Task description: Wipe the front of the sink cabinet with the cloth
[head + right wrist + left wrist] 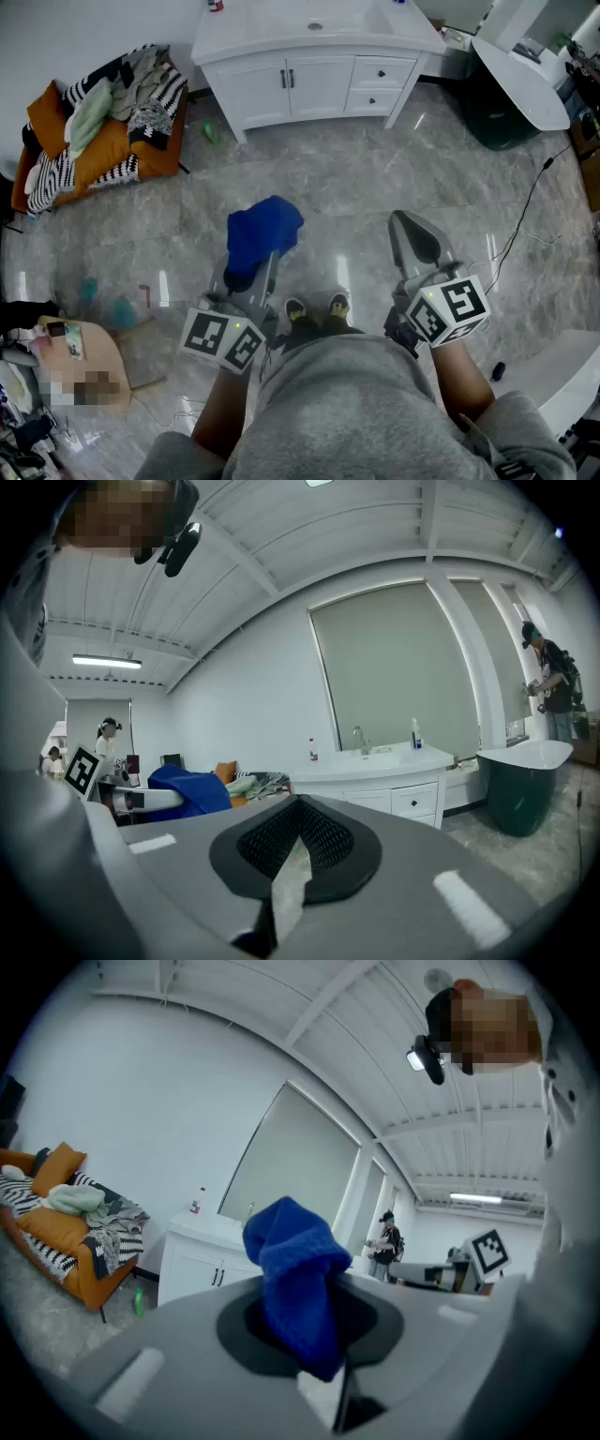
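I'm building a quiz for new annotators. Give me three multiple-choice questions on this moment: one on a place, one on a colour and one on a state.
1. Where does the sink cabinet stand?
A. Against the wall, across the floor from the person
B. Right at the person's feet
C. On top of the sofa

2. What colour is the cloth?
A. White
B. Blue
C. Orange

3. How is the left claw?
A. Open and empty
B. Shut on a bottle
C. Shut on the cloth

Answers:
1 A: a stretch of floor lies between the person and the cabinet.
2 B: the cloth is blue in every view.
3 C: the left gripper view shows the cloth pinched between its jaws.
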The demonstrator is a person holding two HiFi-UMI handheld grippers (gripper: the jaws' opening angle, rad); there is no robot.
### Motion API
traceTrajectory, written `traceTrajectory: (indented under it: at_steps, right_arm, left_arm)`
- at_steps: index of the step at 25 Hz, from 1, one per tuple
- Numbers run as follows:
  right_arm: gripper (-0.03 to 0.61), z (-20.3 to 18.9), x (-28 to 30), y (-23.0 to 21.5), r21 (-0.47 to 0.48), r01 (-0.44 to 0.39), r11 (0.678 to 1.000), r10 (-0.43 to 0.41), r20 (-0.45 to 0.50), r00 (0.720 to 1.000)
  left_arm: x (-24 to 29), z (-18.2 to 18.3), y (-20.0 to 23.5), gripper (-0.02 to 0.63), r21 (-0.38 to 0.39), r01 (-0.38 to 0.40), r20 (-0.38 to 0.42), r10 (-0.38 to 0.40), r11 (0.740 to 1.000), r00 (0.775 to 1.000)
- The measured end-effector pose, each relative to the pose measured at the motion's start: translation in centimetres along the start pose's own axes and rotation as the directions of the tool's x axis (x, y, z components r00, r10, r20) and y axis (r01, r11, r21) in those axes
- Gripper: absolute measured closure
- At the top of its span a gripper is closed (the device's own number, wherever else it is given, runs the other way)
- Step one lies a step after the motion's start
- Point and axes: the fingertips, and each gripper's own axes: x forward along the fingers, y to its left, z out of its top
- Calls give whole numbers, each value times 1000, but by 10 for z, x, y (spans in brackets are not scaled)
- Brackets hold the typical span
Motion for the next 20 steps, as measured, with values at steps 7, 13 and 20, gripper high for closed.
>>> traceTrajectory:
  at_steps: [7, 13, 20]
  right_arm:
    - [578, -10, 8, 8, 12, -6, 1000, 6, -4, 1000]
    - [580, -13, 9, 24, 53, -40, 998, 40, 6, 999]
    - [580, -26, 3, 32, 48, -32, 998, 33, -30, 999]
  left_arm:
    - [-18, -1, 9, 552, -9, -40, 7, 40, 999, 999]
    - [-29, -2, 19, 552, -7, -44, 2, 44, 999, 999]
    - [-31, -2, 26, 552, -12, -31, -1, 31, 999, 1000]
